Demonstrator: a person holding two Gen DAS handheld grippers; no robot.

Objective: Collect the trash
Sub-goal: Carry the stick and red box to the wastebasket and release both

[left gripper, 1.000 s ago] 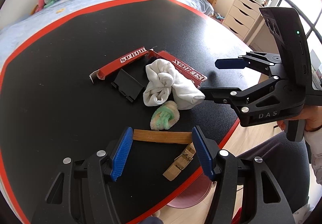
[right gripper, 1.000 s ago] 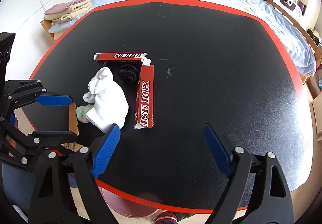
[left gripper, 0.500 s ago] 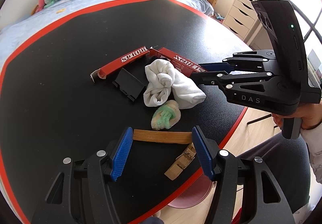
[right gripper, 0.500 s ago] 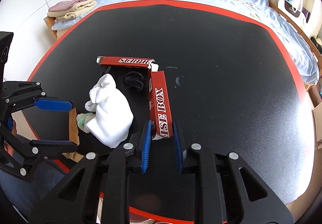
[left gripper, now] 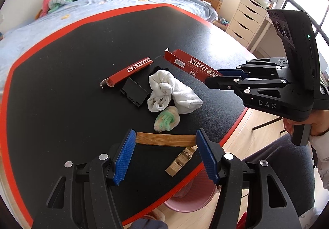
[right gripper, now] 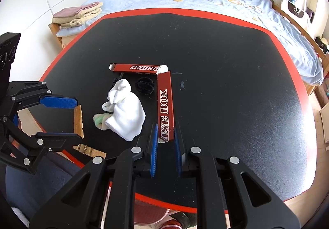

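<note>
Table [right gripper: 236,60]: black top with a red rim, fills the centre of both views; all visible clutter lies on its near-left part in the right wrist view.
Pink bin [left gripper: 189,200]: partly visible under the table's near edge, bottom centre of the left wrist view; contents cannot be seen, so no item can be confirmed as collected.
Red box, "BOX" half [right gripper: 166,105]: runs from frame centre down toward the lower middle in the right wrist view; its near end sits between the right gripper's pads. In the left wrist view its far end appears raised off the table.
Red box, "SURPR" half [right gripper: 134,68]: flat on the table, centre-left; torn away from the other half, the two ends just beside each other at the corner.
White cloth [right gripper: 125,113]: bundled, left of the held half; untouched.
Wooden strip [left gripper: 165,140]: lower centre of the left wrist view, spanning the gap between the left pads.
Green-and-cream wad [left gripper: 167,119]: just beyond the strip; untouched.
Right gripper [right gripper: 166,142]: fingers closed onto the near end of the "BOX" half.
Left gripper [left gripper: 164,157]: fingers spread wide, clamping nothing.
Progress: judged early; one piece gripped, not yet in the bin; all other pieces remain.
</note>
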